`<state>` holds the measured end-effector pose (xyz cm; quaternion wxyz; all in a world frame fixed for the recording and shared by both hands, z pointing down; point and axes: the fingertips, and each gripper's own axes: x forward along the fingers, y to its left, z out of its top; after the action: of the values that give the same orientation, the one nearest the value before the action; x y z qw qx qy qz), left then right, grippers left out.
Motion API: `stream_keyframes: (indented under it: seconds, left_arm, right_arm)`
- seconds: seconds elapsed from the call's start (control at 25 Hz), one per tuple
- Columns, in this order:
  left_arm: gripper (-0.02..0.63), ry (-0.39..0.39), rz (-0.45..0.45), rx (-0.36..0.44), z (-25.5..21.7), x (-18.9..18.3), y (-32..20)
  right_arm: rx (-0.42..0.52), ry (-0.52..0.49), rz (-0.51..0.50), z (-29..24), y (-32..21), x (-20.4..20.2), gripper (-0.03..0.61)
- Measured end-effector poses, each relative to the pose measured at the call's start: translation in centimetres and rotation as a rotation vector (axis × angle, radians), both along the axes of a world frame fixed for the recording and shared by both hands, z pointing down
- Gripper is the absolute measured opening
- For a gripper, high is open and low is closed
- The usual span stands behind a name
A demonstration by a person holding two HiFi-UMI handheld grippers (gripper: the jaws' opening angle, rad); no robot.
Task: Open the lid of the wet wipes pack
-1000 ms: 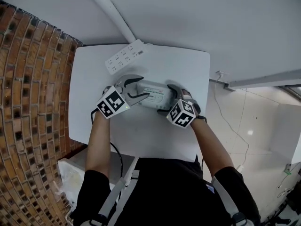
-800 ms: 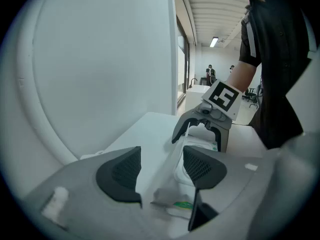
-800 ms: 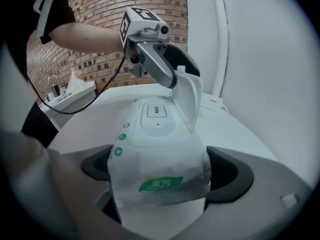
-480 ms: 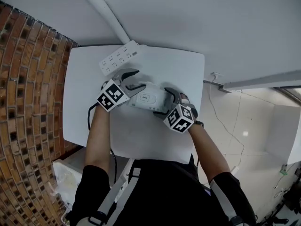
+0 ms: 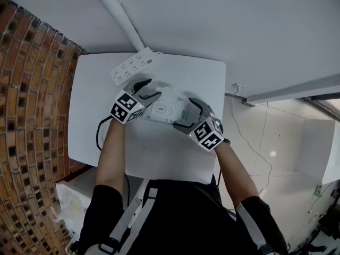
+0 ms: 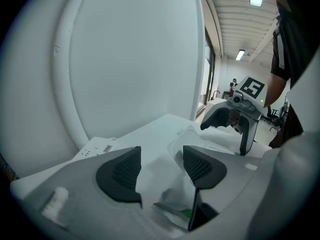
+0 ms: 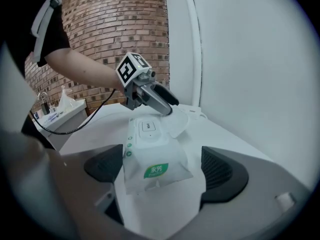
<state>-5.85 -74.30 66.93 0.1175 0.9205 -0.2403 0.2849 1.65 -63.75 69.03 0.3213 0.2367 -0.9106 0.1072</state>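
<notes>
Left gripper tilted down, released, at soft white wet wipes pack; right gripper, jaws just narrowed, hung loose astride it, white bench far half

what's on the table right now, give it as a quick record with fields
surface: white table
item: wet wipes pack, lying flat between the claws
lid: clear flap looks swung out beside the pack, by the left claw's tip
left claw: jaws apart, pack's end between them, not pressed
right claw: jaws apart, just been closing a little, pack's other end between them, no grip
other: power strip at the far edge
</notes>
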Motion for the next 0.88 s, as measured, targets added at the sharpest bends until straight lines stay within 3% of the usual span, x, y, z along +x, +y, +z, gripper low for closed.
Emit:
stream_keyframes:
  seconds: [0.16,0.28,0.36,0.44,0.56,0.6,0.68,0.88]
  left_arm:
    - [0.267,0.013,-0.02,0.068,-2.4,-0.9,1.1]
    - [0.267,0.067,-0.103,0.129,-5.3,-2.7,2.0]
    - [0.267,0.166,-0.184,0.169,-7.8,-3.8,2.7]
    - [0.268,0.315,-0.249,0.194,-10.6,-4.5,4.2]
    - [0.264,0.494,-0.3,0.226,-13.8,-5.5,7.6]
    - [0.25,0.506,-0.31,0.244,-14.3,-5.8,8.8]
    - [0.158,0.501,-0.332,0.278,-14.8,-6.5,10.8]
    - [0.047,0.514,-0.379,0.295,-15.6,-6.7,15.2]
  right_arm:
    - [0.046,-0.012,0.031,-1.9,0.0,0.1,0.477]
    - [0.076,-0.018,0.036,-3.4,0.6,-0.5,0.462]
    - [0.093,-0.045,0.053,-4.8,0.8,-0.7,0.437]
    - [0.116,-0.075,0.089,-6.2,1.1,-0.7,0.402]
    - [0.154,-0.136,0.167,-8.7,2.1,-0.4,0.33]
    - [0.164,-0.164,0.196,-9.5,2.5,-0.3,0.299]
    - [0.176,-0.225,0.253,-10.9,3.3,-0.1,0.255]
    - [0.19,-0.306,0.315,-12.7,5.9,0.1,0.156]
